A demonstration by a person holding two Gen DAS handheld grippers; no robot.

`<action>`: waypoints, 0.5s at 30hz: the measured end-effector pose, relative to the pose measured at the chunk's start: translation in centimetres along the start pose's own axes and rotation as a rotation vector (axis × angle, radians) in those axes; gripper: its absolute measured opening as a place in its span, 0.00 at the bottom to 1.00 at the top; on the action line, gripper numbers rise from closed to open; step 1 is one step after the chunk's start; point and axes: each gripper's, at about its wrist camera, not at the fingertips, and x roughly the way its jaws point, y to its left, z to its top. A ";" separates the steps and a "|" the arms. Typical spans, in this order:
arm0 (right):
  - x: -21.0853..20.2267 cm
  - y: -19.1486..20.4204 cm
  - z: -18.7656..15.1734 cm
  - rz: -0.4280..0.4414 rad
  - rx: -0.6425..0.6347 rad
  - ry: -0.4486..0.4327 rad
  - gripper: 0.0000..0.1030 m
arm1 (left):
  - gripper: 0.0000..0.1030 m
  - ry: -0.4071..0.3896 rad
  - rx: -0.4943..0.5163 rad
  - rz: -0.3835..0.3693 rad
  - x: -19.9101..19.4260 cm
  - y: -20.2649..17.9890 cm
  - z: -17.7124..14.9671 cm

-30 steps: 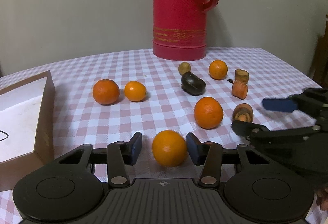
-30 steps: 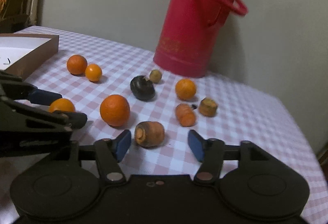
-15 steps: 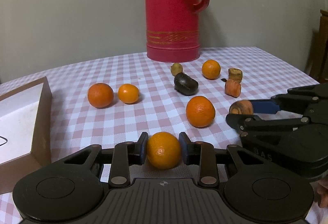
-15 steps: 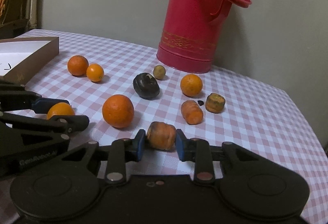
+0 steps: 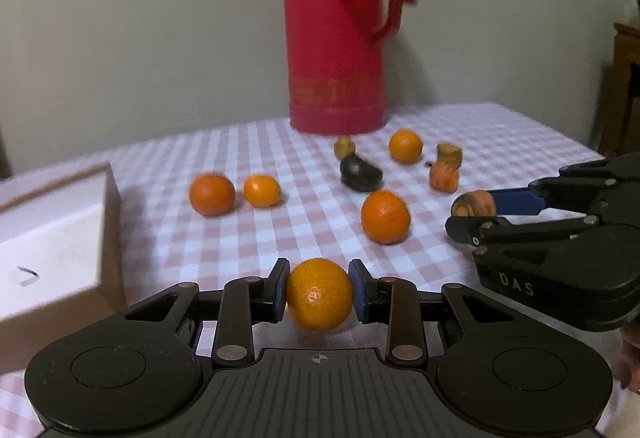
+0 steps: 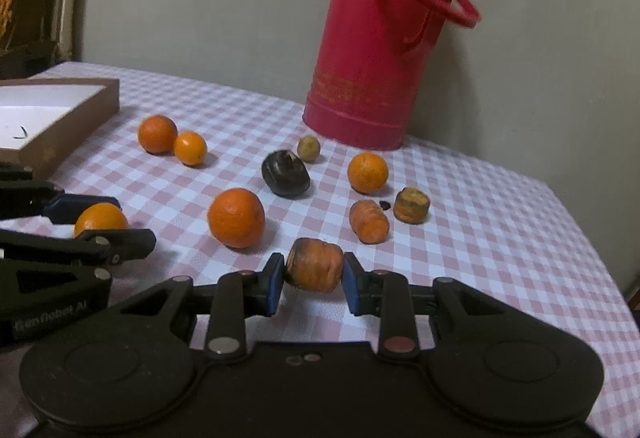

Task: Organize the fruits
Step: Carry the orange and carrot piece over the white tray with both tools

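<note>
left gripper clamped on orange, right gripper clamped on carrot chunk, both near tablecloth. box empty; four oranges, other pieces unsorted. early stage.

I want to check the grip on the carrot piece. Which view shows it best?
The right wrist view: the carrot piece sits centred between the right gripper's blue fingers, both contacts visible. The left wrist view shows only its cut end at the far right, partly hidden.
</note>
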 end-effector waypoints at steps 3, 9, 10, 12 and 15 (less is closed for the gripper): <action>-2.2 0.3 0.1 -0.005 0.006 -0.044 0.21 | 0.31 -0.053 0.021 0.013 -2.5 0.5 0.4; -7.0 1.6 -0.3 0.032 0.067 -0.138 0.21 | 0.31 -0.123 0.042 0.068 -7.6 3.2 -0.4; -7.6 1.8 -0.3 0.040 0.075 -0.150 0.21 | 0.31 -0.125 0.038 0.079 -8.3 3.9 -0.7; -8.7 2.6 -0.1 0.066 0.079 -0.179 0.21 | 0.31 -0.130 0.028 0.103 -9.8 5.2 -1.3; -9.6 4.2 0.2 0.098 0.055 -0.199 0.21 | 0.31 -0.143 0.012 0.140 -11.5 7.1 -1.8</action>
